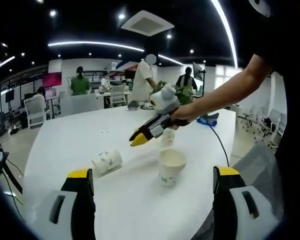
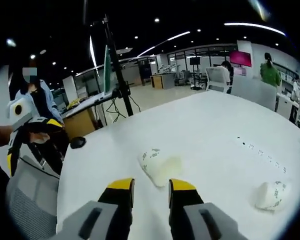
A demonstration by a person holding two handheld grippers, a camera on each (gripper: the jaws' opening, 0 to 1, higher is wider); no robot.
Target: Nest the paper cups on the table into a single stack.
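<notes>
Bright ceiling strips light an open office around the long white worktop (image 1: 85, 135), with people at desks behind it.

In the left gripper view, my left hand-held gripper (image 1: 152, 186) has its yellow-tipped jaws wide apart, with nothing between them. Between and beyond those jaws an upright white paper cup with a faint green print (image 1: 171, 165) stands on the worktop, mouth up. To its left in that view a second white printed paper cup (image 1: 107, 161) lies on its side, apart from the upright one. My right hand-held gripper (image 1: 139, 138) reaches in from the right, hovering above the worktop; another small white cup (image 1: 167, 136) stands just behind it, and I cannot tell whether they touch.

In the right gripper view, that gripper's jaws sit a narrow gap apart, holding nothing. Just beyond their tips a cup lies on its side (image 2: 159, 167); another toppled cup (image 2: 271, 194) lies well off to the right. A black tripod (image 2: 116, 75) stands past the worktop's edge.
</notes>
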